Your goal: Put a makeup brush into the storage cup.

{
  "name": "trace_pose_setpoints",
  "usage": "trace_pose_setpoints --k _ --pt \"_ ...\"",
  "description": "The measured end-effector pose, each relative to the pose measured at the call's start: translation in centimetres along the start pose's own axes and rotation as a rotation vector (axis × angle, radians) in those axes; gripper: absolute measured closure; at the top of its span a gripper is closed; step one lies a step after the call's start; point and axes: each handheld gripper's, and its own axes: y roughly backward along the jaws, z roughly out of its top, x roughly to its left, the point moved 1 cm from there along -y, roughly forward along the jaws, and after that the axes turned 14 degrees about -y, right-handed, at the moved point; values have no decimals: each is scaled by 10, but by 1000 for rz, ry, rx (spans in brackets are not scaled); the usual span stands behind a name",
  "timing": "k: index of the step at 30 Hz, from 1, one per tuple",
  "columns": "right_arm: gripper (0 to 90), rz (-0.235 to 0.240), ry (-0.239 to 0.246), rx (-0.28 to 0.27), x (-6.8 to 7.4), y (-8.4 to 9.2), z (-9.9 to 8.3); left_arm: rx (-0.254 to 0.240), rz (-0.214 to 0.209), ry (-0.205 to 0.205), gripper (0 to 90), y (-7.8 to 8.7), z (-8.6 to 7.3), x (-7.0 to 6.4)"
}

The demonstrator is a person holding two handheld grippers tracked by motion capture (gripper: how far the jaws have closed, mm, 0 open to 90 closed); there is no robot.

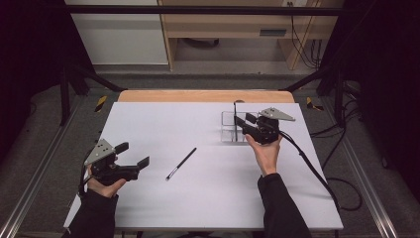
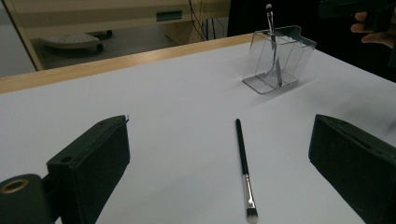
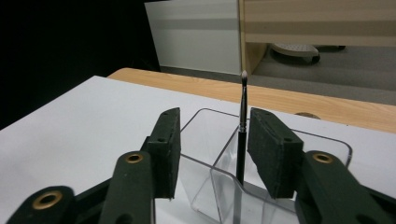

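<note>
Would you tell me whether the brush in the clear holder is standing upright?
Upright: the brush stands bristles-up in the holder.

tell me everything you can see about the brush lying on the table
The brush is thin, with a long black handle, a short silver ferrule and a small flat tuft with a pale tip. It lies flat on the white table, untouched, between the two hands and well short of the clear holder. In the left gripper view its tuft points toward the camera, between the wide-apart jaws of the left gripper.
</note>
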Motion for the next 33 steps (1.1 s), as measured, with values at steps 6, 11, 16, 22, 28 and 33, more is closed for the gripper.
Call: trace_pose_setpoints --k 6,11,16,22,28,33 --pt "386 24 18 0 0 17 -1 0 -1 1 49 0 0 0" --pt "305 55 59 20 6 28 -4 0 0 4 49 0 0 1" --pt "246 92 71 24 9 39 -6 4 -3 3 49 -1 -1 0" --pt "185 108 65 33 7 53 -11 3 -2 3 49 -1 -2 0" --pt "106 122 91 45 7 65 -16 4 0 8 48 -1 -2 0" --pt "62 124 101 39 7 75 -21 5 0 7 48 -1 -3 0"
